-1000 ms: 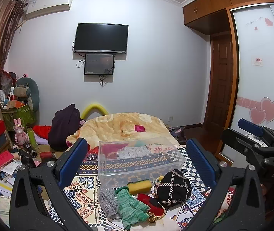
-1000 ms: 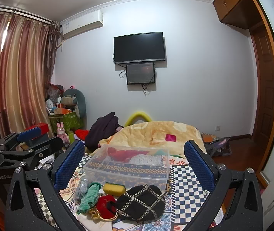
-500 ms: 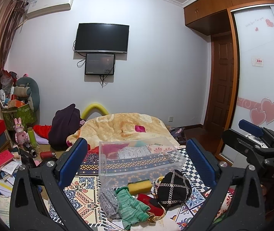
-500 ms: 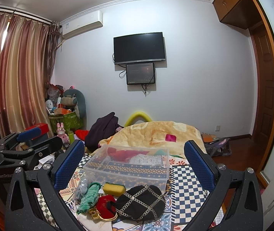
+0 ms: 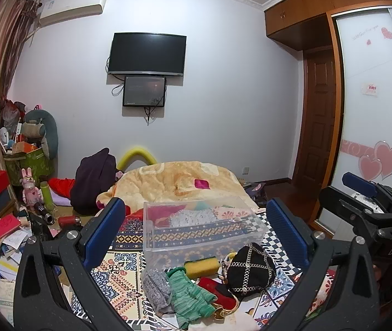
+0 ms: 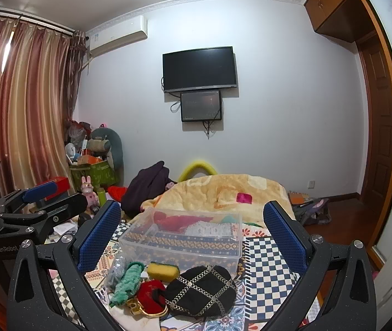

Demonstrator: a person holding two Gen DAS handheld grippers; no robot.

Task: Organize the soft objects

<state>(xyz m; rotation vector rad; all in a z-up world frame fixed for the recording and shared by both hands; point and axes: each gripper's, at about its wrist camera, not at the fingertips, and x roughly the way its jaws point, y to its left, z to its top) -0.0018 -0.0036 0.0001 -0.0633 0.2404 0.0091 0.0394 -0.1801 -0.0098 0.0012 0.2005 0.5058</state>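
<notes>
A clear plastic bin (image 5: 204, 227) (image 6: 185, 237) stands on the patterned bed cover and holds red and white cloth. In front of it lie a green glove (image 5: 190, 295) (image 6: 127, 281), a grey cloth (image 5: 154, 287), a yellow sponge (image 5: 203, 266) (image 6: 163, 270), a red purse (image 5: 218, 289) (image 6: 152, 293) and a black chain-patterned hat (image 5: 251, 270) (image 6: 201, 289). My left gripper (image 5: 196, 234) is open and empty above these things. My right gripper (image 6: 193, 234) is open and empty too. Each gripper shows at the edge of the other's view.
An orange blanket (image 5: 174, 182) and a dark garment (image 5: 94, 176) lie behind the bin. Boxes, books and toys (image 5: 16, 207) clutter the floor at left. A wardrobe with sliding doors (image 5: 372, 110) stands at right. A TV (image 5: 147, 53) hangs on the far wall.
</notes>
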